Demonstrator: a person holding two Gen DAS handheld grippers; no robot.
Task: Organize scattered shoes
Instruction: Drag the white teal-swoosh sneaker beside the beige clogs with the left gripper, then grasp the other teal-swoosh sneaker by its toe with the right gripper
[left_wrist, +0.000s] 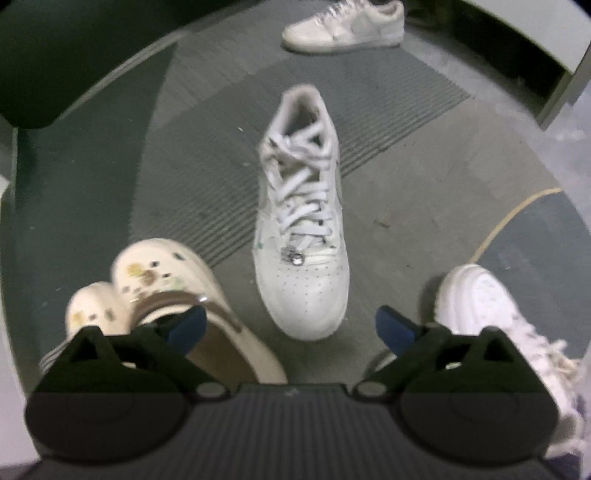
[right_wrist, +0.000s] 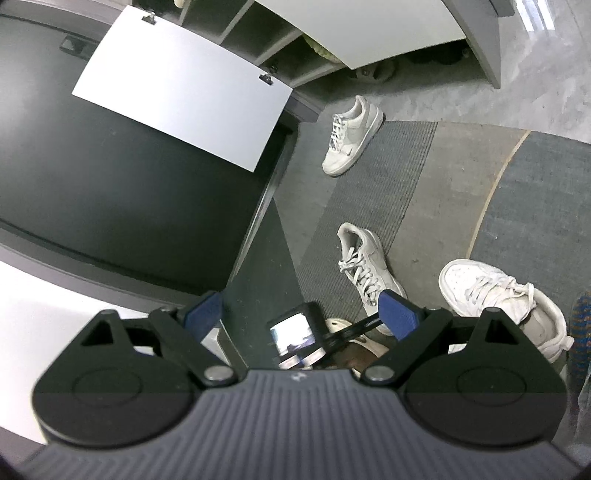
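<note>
The left tool (left_wrist: 291, 325) hangs low over the floor with its blue-padded fingers (left_wrist: 393, 329) spread wide and nothing between them. Just beneath its left finger lie two cream clogs (left_wrist: 162, 291) dotted with small charms, side by side and touching. Straight ahead of the gap stands a white laced sneaker (left_wrist: 301, 236), toe toward the tool, with a small metal tag on the lowest lace; any lettering on it is too blurred to read. Just past the right finger lies another white sneaker (left_wrist: 491, 314), laces loose. Well ahead, a fourth pale sneaker (left_wrist: 343, 26) sits side-on near a cabinet edge.

The right tool (right_wrist: 301, 314) is held higher, also spread wide and empty. Ahead of it and to the left is a dark cabinet with a white panel (right_wrist: 181, 96) held by two clips. The grey mat (right_wrist: 373, 177) with a ribbed band carries the shoes. The farthest sneaker (right_wrist: 351, 136) shows a swoosh mark on its side. Between this tool's fingers, lower down, the left tool's small screen (right_wrist: 291, 328) is visible.
</note>
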